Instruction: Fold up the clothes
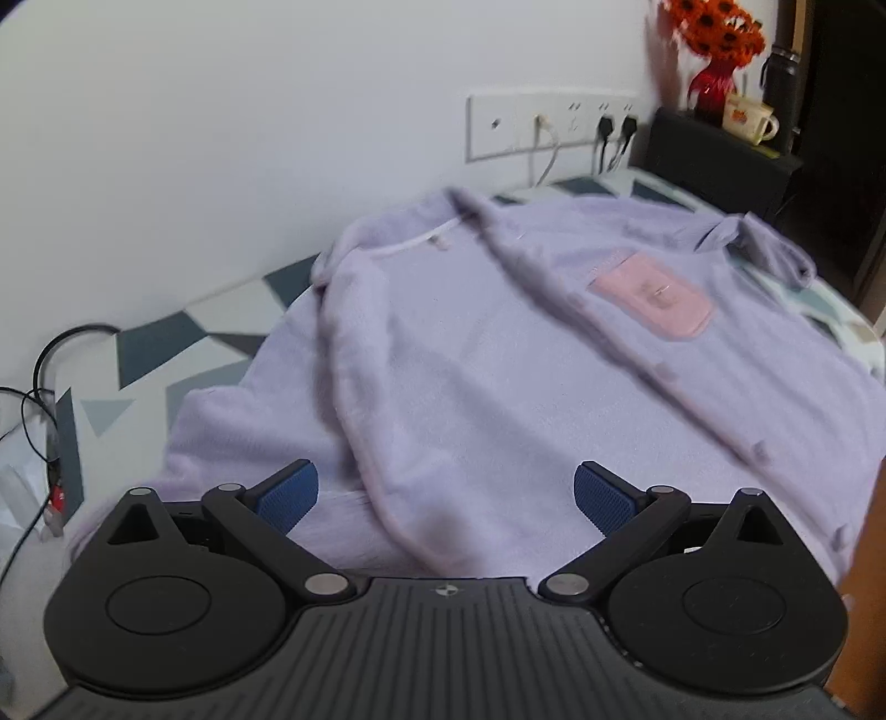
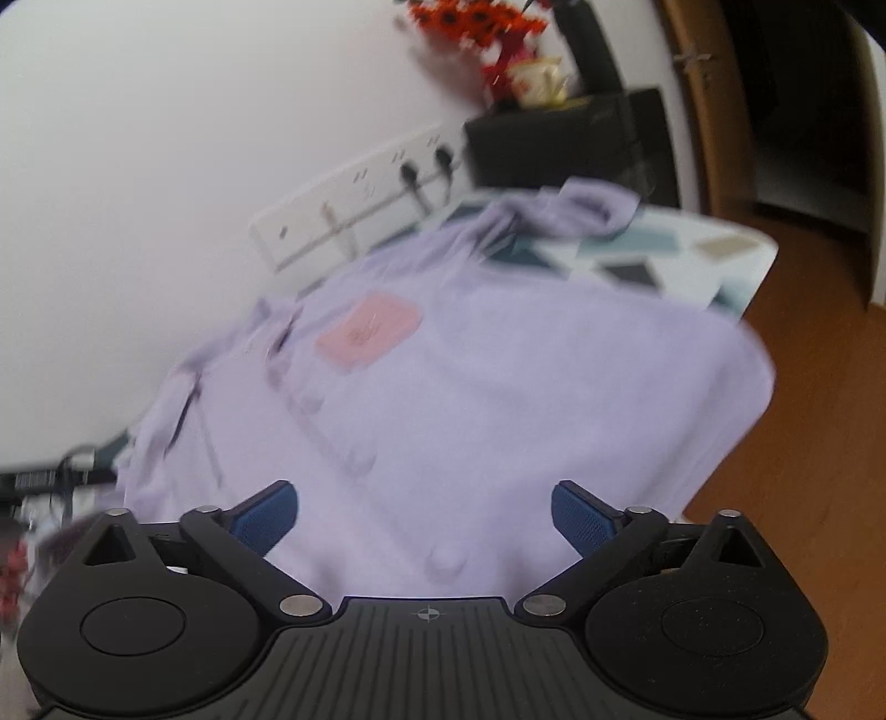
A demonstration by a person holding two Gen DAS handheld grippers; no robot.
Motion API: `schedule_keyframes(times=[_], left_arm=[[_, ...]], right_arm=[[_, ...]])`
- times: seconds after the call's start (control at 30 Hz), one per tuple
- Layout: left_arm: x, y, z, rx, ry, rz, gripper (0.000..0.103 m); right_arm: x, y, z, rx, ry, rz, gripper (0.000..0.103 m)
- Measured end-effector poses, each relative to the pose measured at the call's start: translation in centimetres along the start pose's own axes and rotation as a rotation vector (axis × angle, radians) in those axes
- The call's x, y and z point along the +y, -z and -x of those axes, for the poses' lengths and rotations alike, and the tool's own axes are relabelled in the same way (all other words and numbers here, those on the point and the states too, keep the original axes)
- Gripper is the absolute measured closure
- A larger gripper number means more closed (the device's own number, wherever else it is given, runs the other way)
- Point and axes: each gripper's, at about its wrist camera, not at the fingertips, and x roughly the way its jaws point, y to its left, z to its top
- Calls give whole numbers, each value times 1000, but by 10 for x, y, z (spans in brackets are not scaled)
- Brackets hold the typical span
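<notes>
A lilac fleece shirt [image 1: 498, 354] with a pink chest pocket [image 1: 653, 296] lies spread, front up, over a table with a geometric-patterned cloth [image 1: 166, 343]. One sleeve is folded across its left side. My left gripper [image 1: 446, 493] hovers over the shirt's near hem, jaws wide apart, nothing between the blue pads [image 1: 288, 493]. In the blurred right wrist view the same shirt [image 2: 498, 387] with its pocket [image 2: 368, 329] fills the middle. My right gripper [image 2: 423, 518] is over the near hem beside the button row, open and empty.
A white socket strip [image 1: 554, 124] with plugged cables runs along the wall. A black cabinet [image 1: 720, 166] at the far right carries a red vase of orange flowers [image 1: 714, 50] and a mug [image 1: 750, 116]. Loose cables [image 1: 39, 399] lie at the left. Wooden floor [image 2: 803, 415] lies right of the table.
</notes>
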Motion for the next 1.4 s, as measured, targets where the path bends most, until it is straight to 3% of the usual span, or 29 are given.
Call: schedule_keyframes(times=[0.2,0.37,0.53,0.63,0.73,0.83,0.9,1.0,1.1,1.2,1.33,1.4], left_arm=[[49,-4,-34,64,36,83,3],[66,-15,-57,87,135,179,3],[61,-36,-87,96,162,148,5],[65,-41,-103,133,148,195,21],[73,-33,-103,124,202,307,24],[74,-17,-95,82,256,353,24],[73,-9,-95,88,274,360,24],[71,-13,-101,101,260,335,24],[68,-19,-108,109,231,303,24],[65,-24,-113,109,172,276,26],[66,-25,-113,140,121,245,54],[74,-23,-110,143,137,270,54]], right_arm=[[51,49,-25,60,29,-50,11],[109,57,-42,90,26,149,6],[132,64,-48,104,93,242,6],[122,65,-42,80,176,157,6],[98,75,-28,1,255,-36,3],[68,94,-21,-28,307,-250,3],[48,103,-23,-14,319,-375,5],[24,106,-26,-30,257,-496,6],[19,102,-36,-16,208,-492,8],[24,99,-42,28,175,-438,29],[36,92,-24,46,147,-383,32],[35,90,-20,64,92,-390,29]])
